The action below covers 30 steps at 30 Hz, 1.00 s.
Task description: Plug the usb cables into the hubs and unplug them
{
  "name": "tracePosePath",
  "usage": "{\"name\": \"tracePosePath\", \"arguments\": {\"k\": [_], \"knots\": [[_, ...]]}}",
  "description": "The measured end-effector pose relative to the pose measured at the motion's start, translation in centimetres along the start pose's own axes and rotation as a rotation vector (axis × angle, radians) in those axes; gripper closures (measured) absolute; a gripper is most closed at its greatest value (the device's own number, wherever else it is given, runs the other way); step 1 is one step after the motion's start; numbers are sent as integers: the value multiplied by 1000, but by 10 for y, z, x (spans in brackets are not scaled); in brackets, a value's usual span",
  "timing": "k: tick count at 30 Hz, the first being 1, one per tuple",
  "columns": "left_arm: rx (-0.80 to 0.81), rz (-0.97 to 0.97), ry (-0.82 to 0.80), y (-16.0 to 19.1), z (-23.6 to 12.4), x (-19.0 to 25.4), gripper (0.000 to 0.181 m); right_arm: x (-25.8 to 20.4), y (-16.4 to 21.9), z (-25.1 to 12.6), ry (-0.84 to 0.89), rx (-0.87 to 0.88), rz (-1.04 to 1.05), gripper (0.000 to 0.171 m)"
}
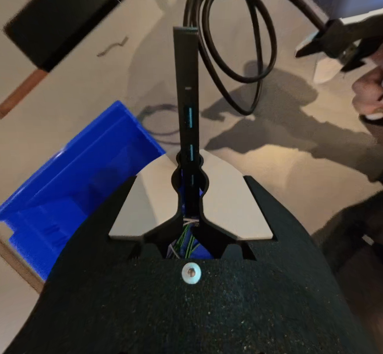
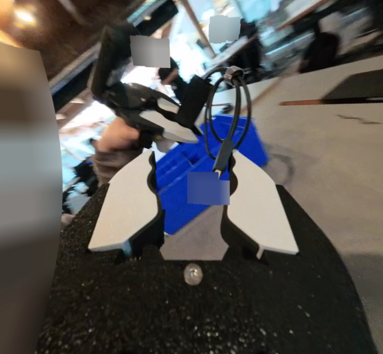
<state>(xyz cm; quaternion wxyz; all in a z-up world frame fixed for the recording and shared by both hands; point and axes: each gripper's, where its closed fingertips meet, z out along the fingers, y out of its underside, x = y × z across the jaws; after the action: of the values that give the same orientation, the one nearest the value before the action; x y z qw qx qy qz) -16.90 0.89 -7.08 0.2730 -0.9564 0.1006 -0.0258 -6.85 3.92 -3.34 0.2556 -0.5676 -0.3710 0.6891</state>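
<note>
My left gripper (image 1: 189, 156) is shut on the lower end of a slim black USB hub (image 1: 187, 87), which stands out forward with blue ports along its edge. The hub's own black cable (image 1: 228, 53) hangs in tied loops from its far end. In the right wrist view the left gripper (image 2: 155, 116) holds the hub (image 2: 192, 103) up in the air, and the cable's plug (image 2: 224, 155) dangles just inside my right gripper's right fingertip (image 2: 238, 157). My right gripper (image 2: 193, 154) is open and empty. It also shows blurred in the left wrist view (image 1: 331, 43), beside the loops.
A blue plastic bin (image 1: 72, 178) stands on the pale table below the hub, also in the right wrist view (image 2: 244, 136). A thin cable (image 1: 157, 120) lies coiled beside it. A black flat object (image 1: 62, 12) lies at the far table edge. A person's hand (image 1: 366, 95) holds the right gripper. There is about 12 cm between the tips of the two grippers.
</note>
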Motion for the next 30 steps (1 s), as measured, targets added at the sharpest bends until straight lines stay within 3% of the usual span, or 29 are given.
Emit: {"name": "tracePosePath", "arguments": {"k": [3,4,6,9,10,13,15,19,25,30], "knots": [[-114,59,62,-13,12,14,170,4,8,-26,88,43,-77,112],[-139,76,101,-19,16,21,170,-8,14,-26,21,43,-78,118],[-188,93,162,-30,21,35,170,-23,30,-18,-105,10,-12,112],[-275,94,134,-46,27,35,170,-40,31,-17,-303,102,120,115],[-311,93,115,-49,29,33,170,-39,28,-21,-295,156,124,116],[-430,99,25,-53,32,20,170,-9,20,-49,44,308,-44,106],[-469,92,24,-57,35,20,170,-10,16,-67,96,362,-127,115],[-450,75,210,-67,44,47,170,-8,8,-53,-47,346,2,108],[-334,84,489,-89,36,94,171,31,-30,-40,-178,482,268,96],[-203,100,533,-100,26,106,171,38,-49,-42,-201,562,284,100]]}}
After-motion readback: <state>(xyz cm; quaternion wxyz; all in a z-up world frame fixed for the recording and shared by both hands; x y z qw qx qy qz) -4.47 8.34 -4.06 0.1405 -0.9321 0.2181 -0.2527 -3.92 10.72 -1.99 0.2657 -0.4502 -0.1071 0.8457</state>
